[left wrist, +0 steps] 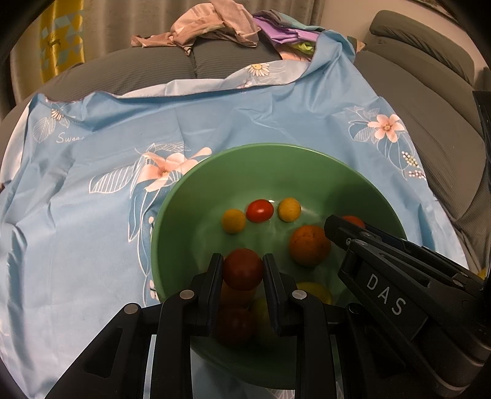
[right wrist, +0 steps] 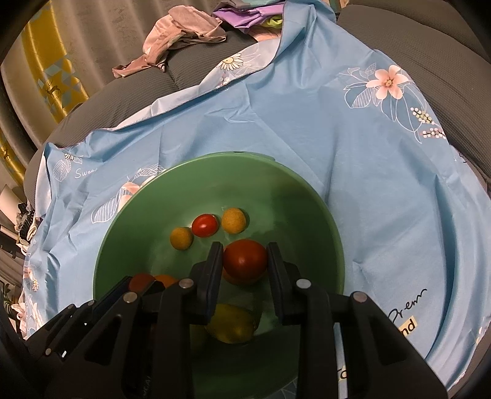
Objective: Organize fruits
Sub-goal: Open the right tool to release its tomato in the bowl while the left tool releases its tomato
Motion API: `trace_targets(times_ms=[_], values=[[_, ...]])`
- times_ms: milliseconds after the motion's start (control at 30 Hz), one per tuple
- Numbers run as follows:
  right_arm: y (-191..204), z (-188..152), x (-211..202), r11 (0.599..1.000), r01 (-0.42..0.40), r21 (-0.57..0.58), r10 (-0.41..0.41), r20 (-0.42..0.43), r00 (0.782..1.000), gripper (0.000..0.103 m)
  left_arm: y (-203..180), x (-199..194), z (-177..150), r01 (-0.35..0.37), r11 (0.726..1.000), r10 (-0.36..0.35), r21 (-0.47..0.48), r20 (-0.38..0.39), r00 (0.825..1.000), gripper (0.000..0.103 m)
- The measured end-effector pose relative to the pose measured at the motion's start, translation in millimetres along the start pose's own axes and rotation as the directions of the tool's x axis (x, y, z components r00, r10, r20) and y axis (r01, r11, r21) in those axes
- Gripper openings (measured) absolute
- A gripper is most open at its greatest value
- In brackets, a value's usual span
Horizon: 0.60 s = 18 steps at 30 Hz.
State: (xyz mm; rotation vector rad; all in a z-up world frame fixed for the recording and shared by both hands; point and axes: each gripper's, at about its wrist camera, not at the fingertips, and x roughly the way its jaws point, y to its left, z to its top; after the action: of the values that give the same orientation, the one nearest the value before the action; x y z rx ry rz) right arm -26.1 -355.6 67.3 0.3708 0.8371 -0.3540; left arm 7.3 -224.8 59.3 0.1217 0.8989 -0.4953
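A green bowl (left wrist: 276, 150) (right wrist: 214, 159) sits on a blue floral cloth. My left gripper (left wrist: 242, 265) is shut on a dark red tomato (left wrist: 242, 270) above the bowl's near side. My right gripper (right wrist: 245, 256) is shut on another dark red tomato (right wrist: 245, 259) over the bowl's middle. In the left wrist view the right gripper (left wrist: 340, 228) comes in from the right beside an orange fruit (left wrist: 310, 245). Two small yellow fruits (left wrist: 233, 221) (left wrist: 289, 209) and a red cherry tomato (left wrist: 259, 210) lie on the bowl's far floor. A yellow fruit (right wrist: 233, 325) lies under the right gripper.
The blue cloth (left wrist: 92, 245) covers a grey sofa seat (left wrist: 138, 70). A pile of pink and purple clothes (left wrist: 214, 24) lies at the back. Grey sofa cushions (left wrist: 429, 92) rise on the right. A curtain with yellow patches (left wrist: 61, 36) hangs at the back left.
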Motion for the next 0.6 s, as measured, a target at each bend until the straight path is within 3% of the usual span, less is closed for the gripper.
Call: trace_targets(times_ms=[267, 433, 600], values=[[-2.8, 0.8, 0.4, 1.0, -0.001, 0.007, 0.001, -0.005, 1.0, 0.03, -0.3, 2.0, 0.5, -0.001, 1.0, 0.001, 0.0, -0.01, 1.0, 0.026], [-1.9, 0.3, -1.8, 1.0, -0.003, 0.011, 0.003, 0.005, 1.0, 0.044, 0.2, 1.3, 1.6, 0.005, 1.0, -0.005, -0.016, -0.016, 1.0, 0.026], [-2.1, 0.1, -5.0, 1.0, -0.009, 0.018, 0.009, 0.012, 1.0, 0.048, 2.9, -3.3, 2.3, 0.025, 0.999, -0.026, -0.046, -0.018, 0.999, 0.026]])
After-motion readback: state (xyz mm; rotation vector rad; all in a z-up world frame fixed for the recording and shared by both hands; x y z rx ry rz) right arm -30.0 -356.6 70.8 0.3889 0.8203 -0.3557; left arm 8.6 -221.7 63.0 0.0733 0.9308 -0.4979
